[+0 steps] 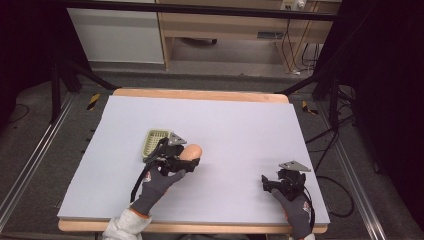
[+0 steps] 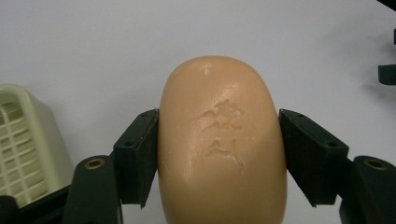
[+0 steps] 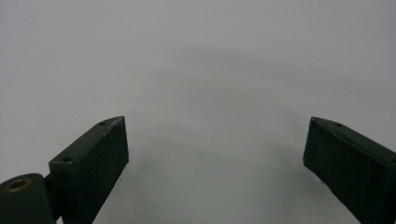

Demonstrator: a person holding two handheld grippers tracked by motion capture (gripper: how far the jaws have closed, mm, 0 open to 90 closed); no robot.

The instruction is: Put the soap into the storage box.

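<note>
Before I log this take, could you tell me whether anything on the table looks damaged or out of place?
Only one small thing: the soap bar, clamped in the left gripper, has a scuffed, partly worn stamp on its top face. The green soap dish sits flat beside it, and the right gripper is open over bare table.

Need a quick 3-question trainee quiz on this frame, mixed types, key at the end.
1. True or false: the left gripper is shut on the bar of soap.
2. The right gripper holds: A) a sponge B) nothing C) a cup
3. Fill in: beside the soap on the table sits a pale green ____.

Key: 1 true; 2 B; 3 basket.
</note>
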